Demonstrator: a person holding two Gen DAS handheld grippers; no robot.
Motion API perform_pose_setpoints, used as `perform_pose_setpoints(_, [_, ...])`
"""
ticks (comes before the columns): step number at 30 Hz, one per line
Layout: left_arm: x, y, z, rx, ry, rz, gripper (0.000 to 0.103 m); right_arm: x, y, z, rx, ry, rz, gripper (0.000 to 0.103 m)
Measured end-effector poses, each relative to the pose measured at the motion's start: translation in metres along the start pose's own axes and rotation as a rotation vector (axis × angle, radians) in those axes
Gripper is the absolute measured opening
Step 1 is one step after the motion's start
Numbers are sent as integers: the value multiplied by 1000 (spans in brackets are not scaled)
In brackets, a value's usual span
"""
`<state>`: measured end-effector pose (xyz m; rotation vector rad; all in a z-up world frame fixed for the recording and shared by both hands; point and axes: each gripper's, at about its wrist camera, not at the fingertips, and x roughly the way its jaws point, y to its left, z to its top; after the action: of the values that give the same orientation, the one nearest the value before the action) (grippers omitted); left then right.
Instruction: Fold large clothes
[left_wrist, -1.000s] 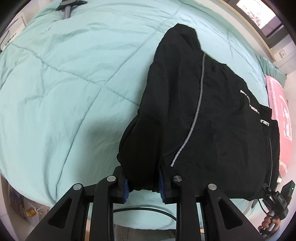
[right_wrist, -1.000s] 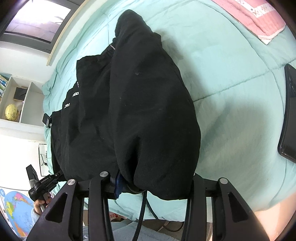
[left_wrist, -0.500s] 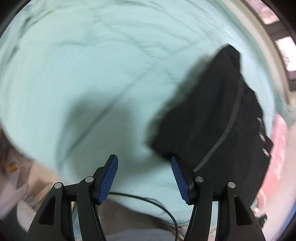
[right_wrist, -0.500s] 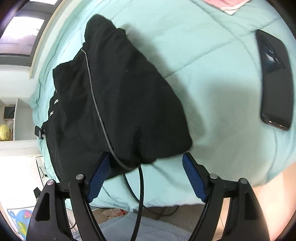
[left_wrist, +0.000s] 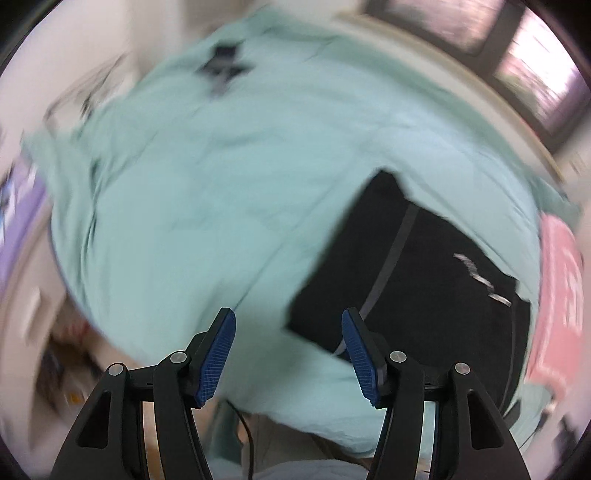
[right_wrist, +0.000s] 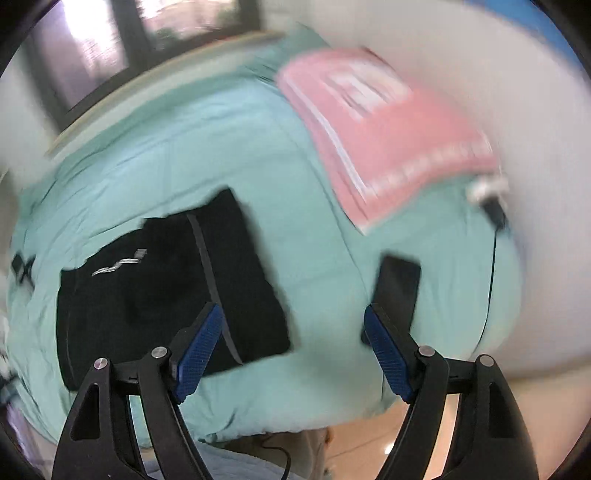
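Folded black jacket (left_wrist: 424, 280) flat on the green bedspread (left_wrist: 229, 206), below both tongs. Left tongs (left_wrist: 288, 350) and right tongs (right_wrist: 291, 354) wide apart, gripping nothing.

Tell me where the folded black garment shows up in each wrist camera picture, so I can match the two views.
Left wrist view: the black garment lies right of centre, beyond the right-hand fingertip of the left gripper.
Right wrist view: the black garment lies left of centre, behind the left-hand fingertip of the right gripper.
Shared landmark: the pink blanket, at the right edge in the left view, upper right in the right view.
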<state>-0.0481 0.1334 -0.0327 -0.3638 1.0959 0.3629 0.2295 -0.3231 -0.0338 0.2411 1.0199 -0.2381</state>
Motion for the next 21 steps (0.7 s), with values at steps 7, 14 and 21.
perform_pose_setpoints(7, [-58, -107, 0, 278, -85, -153, 61, -38, 114, 14, -268, 29, 250, 81])
perform_pose_setpoints(14, [-57, -166, -25, 470, -52, -152, 61, -53, 166, -7, -410, -36, 141, 81])
perform_pose_setpoints(21, [-54, -172, -23, 434, -46, -136, 61, -49, 166, -2, -404, -37, 118, 81])
